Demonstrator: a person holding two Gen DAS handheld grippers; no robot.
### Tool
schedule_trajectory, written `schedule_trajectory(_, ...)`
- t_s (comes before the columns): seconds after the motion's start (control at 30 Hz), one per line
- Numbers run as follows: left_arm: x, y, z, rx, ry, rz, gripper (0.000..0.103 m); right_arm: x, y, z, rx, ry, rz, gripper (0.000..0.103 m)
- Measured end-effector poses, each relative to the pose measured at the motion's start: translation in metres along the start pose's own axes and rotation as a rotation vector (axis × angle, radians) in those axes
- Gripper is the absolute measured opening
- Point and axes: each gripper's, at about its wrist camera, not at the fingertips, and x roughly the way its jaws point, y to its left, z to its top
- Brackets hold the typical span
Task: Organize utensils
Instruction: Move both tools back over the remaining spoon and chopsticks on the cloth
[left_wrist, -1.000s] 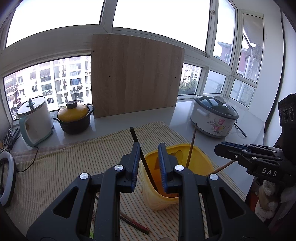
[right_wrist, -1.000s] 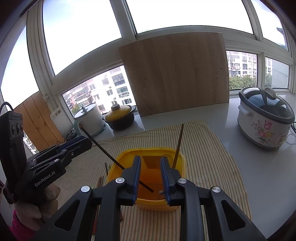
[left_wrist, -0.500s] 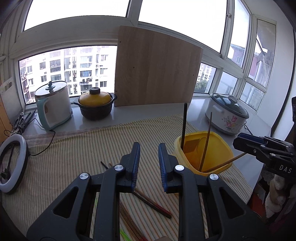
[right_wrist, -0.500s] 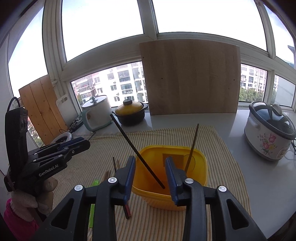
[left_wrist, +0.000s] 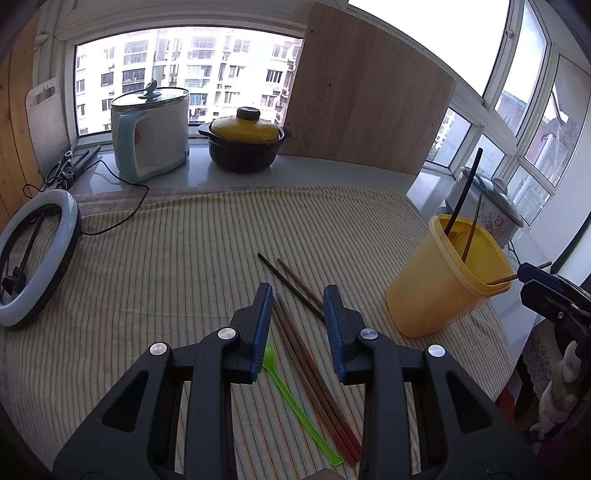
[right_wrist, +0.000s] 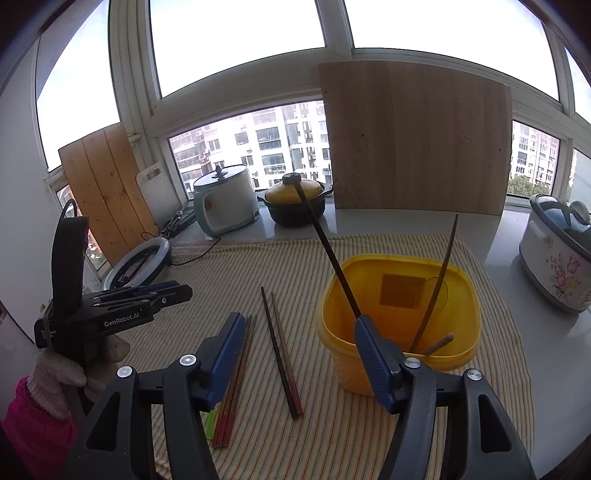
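A yellow plastic cup (left_wrist: 445, 280) (right_wrist: 399, 314) stands on the striped cloth and holds three chopsticks: a black one (right_wrist: 327, 243), a brown one (right_wrist: 437, 284) and a short wooden one (right_wrist: 437, 341). My left gripper (left_wrist: 299, 319) is open and empty above a bundle of red-tipped brown chopsticks (left_wrist: 314, 376) and a green plastic spoon (left_wrist: 299, 402). A black and a brown chopstick (left_wrist: 291, 282) (right_wrist: 279, 347) lie beyond it. My right gripper (right_wrist: 299, 354) is open and empty, just in front of the cup; it also shows in the left wrist view (left_wrist: 554, 295).
On the sill stand a white electric kettle (left_wrist: 151, 131), a yellow-lidded black pot (left_wrist: 245, 144), a leaning wooden board (left_wrist: 364, 114) and a flowered cooker (right_wrist: 557, 251). A ring light (left_wrist: 35, 254) lies at the cloth's left edge.
My left gripper has left the cup, swung left and down over the loose chopsticks, and opened wider. My right gripper has opened wide. The black chopstick stays in the cup.
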Motion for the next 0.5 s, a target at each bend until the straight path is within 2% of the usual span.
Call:
schedule_trajectory(0.3,0.027,0.026,-0.036,-0.07,0.121,-0.008,0.028,0.029,0.015,-0.028,-0.021,0.099,0.054,0.064)
schedule_trajectory(0.5,0.046,0.034,-0.054,-0.109,0.183,-0.021,0.028,0.051,0.026,-0.035,-0.031,0.167,0.074,0.064)
